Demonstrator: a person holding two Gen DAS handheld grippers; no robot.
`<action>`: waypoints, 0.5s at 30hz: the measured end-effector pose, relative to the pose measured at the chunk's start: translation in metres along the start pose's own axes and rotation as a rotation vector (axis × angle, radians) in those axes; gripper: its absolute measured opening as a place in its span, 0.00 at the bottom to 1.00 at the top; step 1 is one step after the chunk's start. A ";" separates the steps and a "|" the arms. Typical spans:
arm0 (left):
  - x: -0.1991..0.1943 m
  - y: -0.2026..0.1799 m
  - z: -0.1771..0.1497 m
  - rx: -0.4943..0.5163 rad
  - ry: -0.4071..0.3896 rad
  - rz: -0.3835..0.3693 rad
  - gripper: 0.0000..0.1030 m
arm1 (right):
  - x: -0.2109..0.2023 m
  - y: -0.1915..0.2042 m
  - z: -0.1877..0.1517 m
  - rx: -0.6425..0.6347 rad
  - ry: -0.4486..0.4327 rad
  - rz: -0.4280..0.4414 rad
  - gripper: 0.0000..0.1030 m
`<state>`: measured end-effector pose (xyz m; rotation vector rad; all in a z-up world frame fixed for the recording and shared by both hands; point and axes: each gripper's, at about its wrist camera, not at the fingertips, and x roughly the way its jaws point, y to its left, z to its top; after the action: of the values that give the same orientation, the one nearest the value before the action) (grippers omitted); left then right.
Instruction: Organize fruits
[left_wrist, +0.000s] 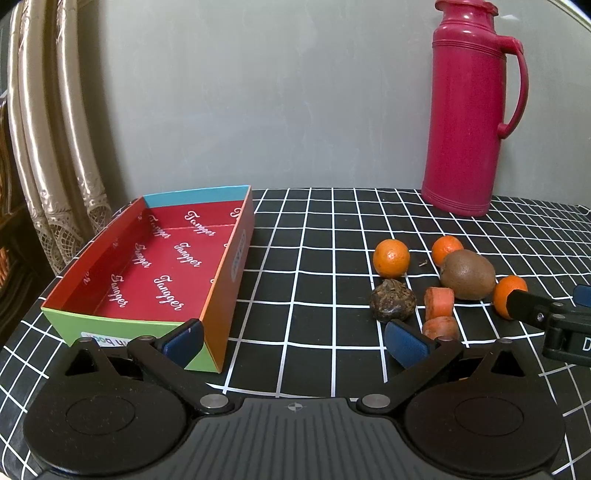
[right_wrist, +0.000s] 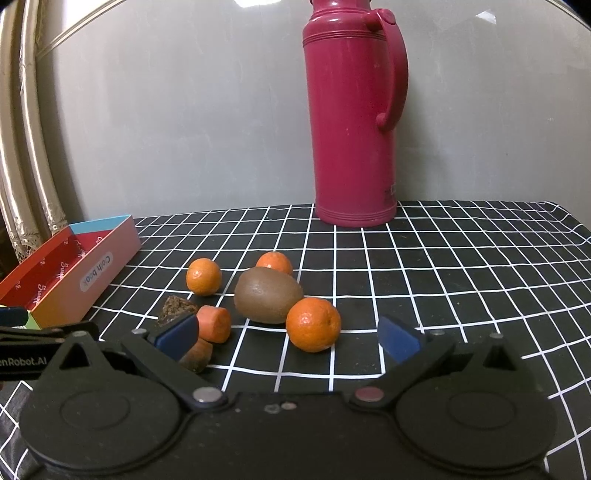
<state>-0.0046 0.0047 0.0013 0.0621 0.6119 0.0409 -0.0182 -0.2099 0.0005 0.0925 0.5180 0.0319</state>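
From the left wrist view, the left tongs (left_wrist: 295, 341) stand wide apart and hold nothing, low over the black tabletop (left_wrist: 314, 229) with its white grid. Their left blue pad overlaps the near corner of an open cardboard box (left_wrist: 236, 258), red inside with white script, which sits on the left of the tabletop. To the right lies the fruit in a loose cluster: a mandarin (left_wrist: 391, 258), a second mandarin (left_wrist: 446, 248) behind a brown kiwi (left_wrist: 467, 274), a third mandarin (left_wrist: 508, 293) partly covered by the other tool's black finger, a dark wrinkled fruit (left_wrist: 393, 303), and two carrot pieces (left_wrist: 439, 302), one nearer than the other. A tall pink thermos (left_wrist: 469, 110) stands at the back against the wall.

From the right wrist view, the right tongs (right_wrist: 288, 338) are also spread wide and empty. The nearest mandarin (right_wrist: 313, 324) rests on the tabletop between the two blue pads, touching neither, just in front of the kiwi (right_wrist: 267, 299). The box (right_wrist: 99, 273) lies far left, well apart from the fruit.
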 end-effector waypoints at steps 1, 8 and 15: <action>0.000 0.000 0.000 0.000 0.001 -0.001 1.00 | 0.000 0.000 0.000 0.000 0.000 0.000 1.00; 0.000 -0.001 0.000 0.001 0.000 0.000 1.00 | 0.000 0.001 0.000 0.000 -0.001 0.000 1.00; 0.000 -0.001 0.000 0.002 0.000 0.000 1.00 | 0.000 0.001 0.000 -0.002 -0.001 0.001 1.00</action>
<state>-0.0044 0.0041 0.0015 0.0641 0.6115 0.0405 -0.0184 -0.2086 0.0008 0.0906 0.5167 0.0334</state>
